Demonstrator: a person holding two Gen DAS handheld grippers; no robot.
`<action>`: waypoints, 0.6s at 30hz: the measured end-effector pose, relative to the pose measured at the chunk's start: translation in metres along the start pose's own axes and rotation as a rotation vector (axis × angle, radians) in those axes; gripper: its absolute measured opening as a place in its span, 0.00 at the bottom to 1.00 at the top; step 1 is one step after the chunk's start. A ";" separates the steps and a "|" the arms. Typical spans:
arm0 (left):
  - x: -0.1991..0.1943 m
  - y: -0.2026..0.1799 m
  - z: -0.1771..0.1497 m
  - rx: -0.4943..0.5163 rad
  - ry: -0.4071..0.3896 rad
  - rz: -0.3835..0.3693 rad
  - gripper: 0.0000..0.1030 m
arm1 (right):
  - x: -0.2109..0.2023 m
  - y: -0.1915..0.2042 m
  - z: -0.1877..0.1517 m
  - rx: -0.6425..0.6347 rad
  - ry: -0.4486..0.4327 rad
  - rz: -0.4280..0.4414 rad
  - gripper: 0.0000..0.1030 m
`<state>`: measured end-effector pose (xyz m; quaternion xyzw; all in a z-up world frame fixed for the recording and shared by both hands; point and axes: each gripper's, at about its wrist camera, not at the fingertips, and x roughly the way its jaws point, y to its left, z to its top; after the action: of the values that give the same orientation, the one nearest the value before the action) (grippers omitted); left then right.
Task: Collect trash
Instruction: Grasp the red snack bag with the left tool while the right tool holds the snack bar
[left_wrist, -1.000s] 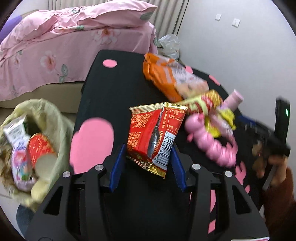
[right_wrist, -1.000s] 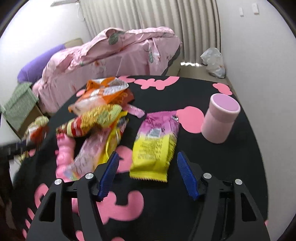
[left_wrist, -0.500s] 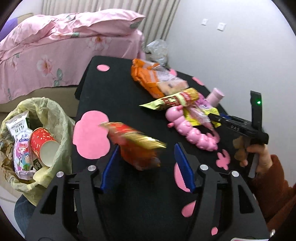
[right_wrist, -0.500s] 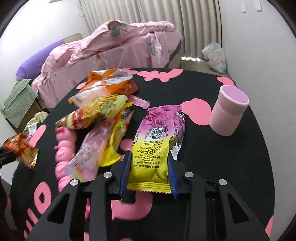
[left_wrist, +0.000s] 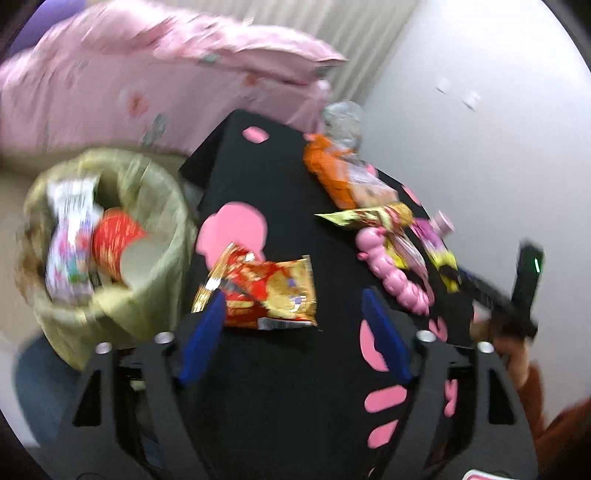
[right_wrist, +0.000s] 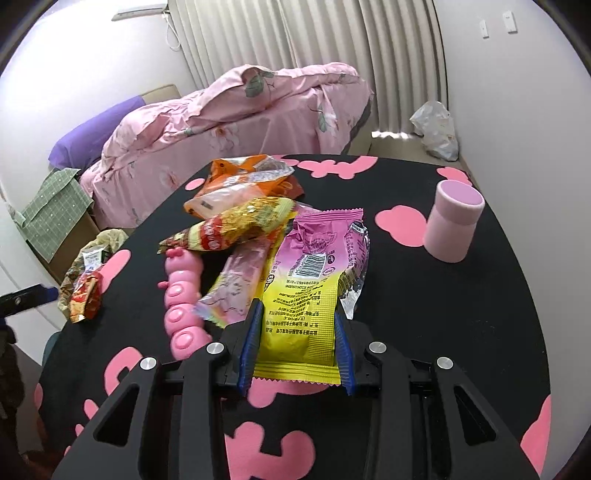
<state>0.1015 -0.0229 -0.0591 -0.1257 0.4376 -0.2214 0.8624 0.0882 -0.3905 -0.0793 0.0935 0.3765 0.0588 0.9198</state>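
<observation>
While the right gripper (right_wrist: 295, 345) clamps both blue pads on the lower end of the pink-and-yellow snack packet (right_wrist: 314, 291), that packet's upper end leans over the pile of wrappers on the black table (right_wrist: 461, 306). Just beside it on the left lie a pale pink wrapper (right_wrist: 236, 284), a pink caterpillar toy (right_wrist: 183, 295), a red-and-yellow packet (right_wrist: 236, 225) and an orange bag (right_wrist: 247, 177); a pink cylinder (right_wrist: 452, 221) stands well apart on the right. The left gripper (left_wrist: 293, 336) has just been opening its jaws, and they stand wide, pressing on nothing. A red-and-gold wrapper (left_wrist: 266, 291), blurred, sits loose at the table's edge, touching the left pad (left_wrist: 203, 332), near the bag-lined trash bin (left_wrist: 162, 206) that holds a red cup (left_wrist: 118, 240).
</observation>
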 end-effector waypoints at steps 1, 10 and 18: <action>0.004 0.005 -0.001 -0.040 0.010 0.013 0.72 | -0.001 0.002 0.000 -0.007 -0.003 -0.003 0.33; 0.020 0.011 -0.010 -0.161 0.063 0.044 0.70 | -0.011 0.004 -0.004 -0.011 -0.019 -0.013 0.33; 0.064 -0.014 0.020 0.041 0.048 0.137 0.58 | -0.015 0.015 -0.006 -0.061 -0.028 -0.039 0.33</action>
<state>0.1474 -0.0664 -0.0867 -0.0723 0.4613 -0.1737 0.8670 0.0730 -0.3777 -0.0703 0.0591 0.3635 0.0510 0.9283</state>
